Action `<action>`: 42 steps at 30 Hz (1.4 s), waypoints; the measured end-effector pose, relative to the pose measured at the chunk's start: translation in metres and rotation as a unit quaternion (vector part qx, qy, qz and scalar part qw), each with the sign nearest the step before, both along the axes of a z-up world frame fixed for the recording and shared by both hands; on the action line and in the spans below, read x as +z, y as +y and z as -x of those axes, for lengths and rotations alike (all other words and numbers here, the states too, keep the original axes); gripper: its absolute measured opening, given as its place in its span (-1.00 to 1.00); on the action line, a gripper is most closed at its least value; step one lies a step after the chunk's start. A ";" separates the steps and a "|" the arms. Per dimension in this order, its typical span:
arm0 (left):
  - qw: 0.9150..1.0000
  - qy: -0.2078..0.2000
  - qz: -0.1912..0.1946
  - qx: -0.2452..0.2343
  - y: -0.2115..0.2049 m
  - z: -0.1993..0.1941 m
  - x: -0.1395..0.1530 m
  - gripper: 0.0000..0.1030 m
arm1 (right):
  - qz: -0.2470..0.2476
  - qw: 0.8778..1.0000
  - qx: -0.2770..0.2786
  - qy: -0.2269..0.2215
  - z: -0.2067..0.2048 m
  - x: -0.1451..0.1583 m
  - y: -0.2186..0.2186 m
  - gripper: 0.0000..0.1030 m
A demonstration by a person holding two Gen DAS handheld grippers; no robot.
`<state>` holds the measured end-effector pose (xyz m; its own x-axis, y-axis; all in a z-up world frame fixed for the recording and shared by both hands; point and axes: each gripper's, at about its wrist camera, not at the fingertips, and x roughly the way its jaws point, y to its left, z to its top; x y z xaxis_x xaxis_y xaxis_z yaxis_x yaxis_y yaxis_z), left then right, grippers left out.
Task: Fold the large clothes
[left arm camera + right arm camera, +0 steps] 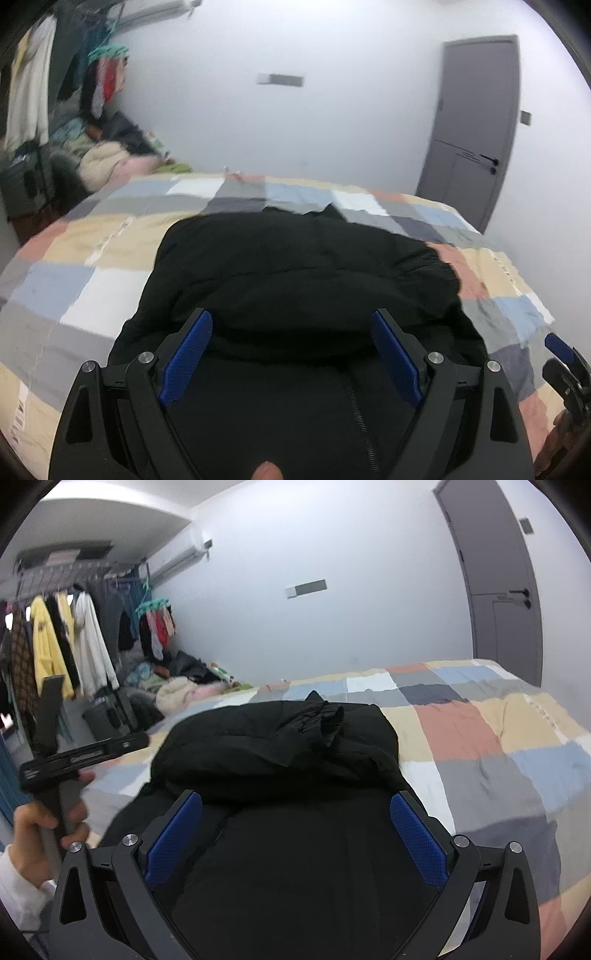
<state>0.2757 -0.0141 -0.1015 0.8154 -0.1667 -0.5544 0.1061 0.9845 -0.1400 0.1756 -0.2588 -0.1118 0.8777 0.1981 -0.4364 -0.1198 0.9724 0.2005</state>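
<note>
Blue pads of the left gripper (291, 325) stand wide apart in its own view, with nothing pressed between them; the black jacket (295, 266) lies under and ahead of the tips, its zipper (356, 410) running between the two fingers. A fingertip (266, 472) shows at the bottom edge of that view. The right gripper (295, 806) is likewise spread wide and empty, hovering over the same jacket, which lies on the patchwork bedspread (480, 731) with a sleeve or flap folded over its upper half.

Only the right view shows the person's left hand (48, 827) with a white cuff, gripping the handle of the other tool off to the left of the tongs. Only the left view shows a bit of the right gripper at its far right edge.

Beyond the tips of both tongs lies the far end of the bed, then a white wall with a grey door (476, 125) to the right. To the left hang clothes on a rack (62, 642), above a heap of garments (107, 155) on the floor. An air conditioner (181, 555) sits high on the wall.
</note>
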 end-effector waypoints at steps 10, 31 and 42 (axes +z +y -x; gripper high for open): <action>0.999 0.012 -0.014 0.028 0.031 -0.078 -0.008 0.71 | 0.032 0.999 0.018 -0.003 -0.107 -0.010 0.039 0.70; 0.995 0.061 -0.079 0.021 0.034 -0.199 -0.106 0.82 | 0.067 0.995 0.039 0.056 -0.268 -0.094 0.060 0.11; 0.998 0.037 -0.041 0.039 0.047 -0.152 -0.096 0.81 | 0.059 0.995 0.057 0.060 -0.253 -0.084 0.052 0.12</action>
